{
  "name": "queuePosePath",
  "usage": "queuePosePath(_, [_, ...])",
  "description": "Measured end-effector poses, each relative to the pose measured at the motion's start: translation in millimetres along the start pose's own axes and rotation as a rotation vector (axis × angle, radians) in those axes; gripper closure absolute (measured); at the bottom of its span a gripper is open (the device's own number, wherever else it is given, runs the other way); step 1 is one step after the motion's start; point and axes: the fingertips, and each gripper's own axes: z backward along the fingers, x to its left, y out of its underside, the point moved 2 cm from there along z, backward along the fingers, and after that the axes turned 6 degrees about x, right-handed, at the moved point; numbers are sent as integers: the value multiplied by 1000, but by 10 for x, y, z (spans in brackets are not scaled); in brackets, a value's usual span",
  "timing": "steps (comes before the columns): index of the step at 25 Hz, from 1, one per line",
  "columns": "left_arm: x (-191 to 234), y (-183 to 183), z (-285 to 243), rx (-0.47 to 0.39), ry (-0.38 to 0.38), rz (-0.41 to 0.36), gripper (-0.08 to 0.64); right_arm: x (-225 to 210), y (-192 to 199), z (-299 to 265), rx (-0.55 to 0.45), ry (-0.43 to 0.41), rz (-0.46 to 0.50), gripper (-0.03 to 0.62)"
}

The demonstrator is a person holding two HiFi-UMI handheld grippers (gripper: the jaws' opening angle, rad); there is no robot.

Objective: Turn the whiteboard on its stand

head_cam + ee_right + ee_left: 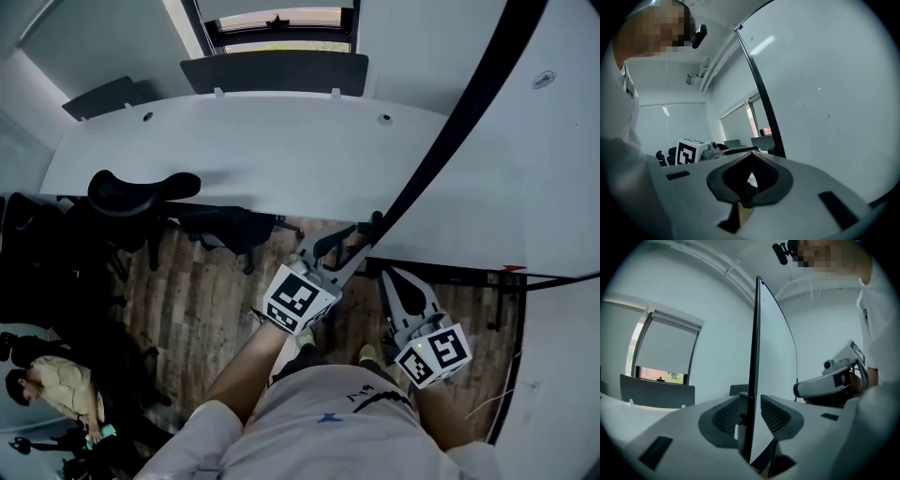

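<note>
This is an office meeting room. A long white table (234, 150), black swivel chairs (141, 190), a window roller blind (665, 350) and a standing whiteboard (562, 169) show it.

Nothing legible anywhere right now. The left gripper's cube (300, 298) shows a black-and-white square marker, pattern only, no letters, and it's the same on the right gripper's cube (433, 354). There's small dark print and a blue mark on the person's shirt (309, 441), both too blurred to read.
</note>
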Motion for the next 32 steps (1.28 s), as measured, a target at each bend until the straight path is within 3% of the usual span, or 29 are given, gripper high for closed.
queuePosePath(9, [180, 125, -409, 43, 158, -117, 301, -109, 2, -106, -2, 130, -19, 581])
queuePosePath(16, [103, 145, -684, 61, 276, -155, 296, -206, 12, -53, -8, 200, -31, 581])
queuePosePath(19, [54, 154, -721, 68, 290, -154, 302, -217, 24, 8, -10, 216, -34, 581])
queuePosePath(22, [9, 168, -723, 68, 273, -145, 364, -236, 45, 105, -14, 226, -37, 581])
queuePosePath(32, [-11, 190, -702, 123, 228, -128, 371, -227, 82, 238, -19, 219, -45, 581])
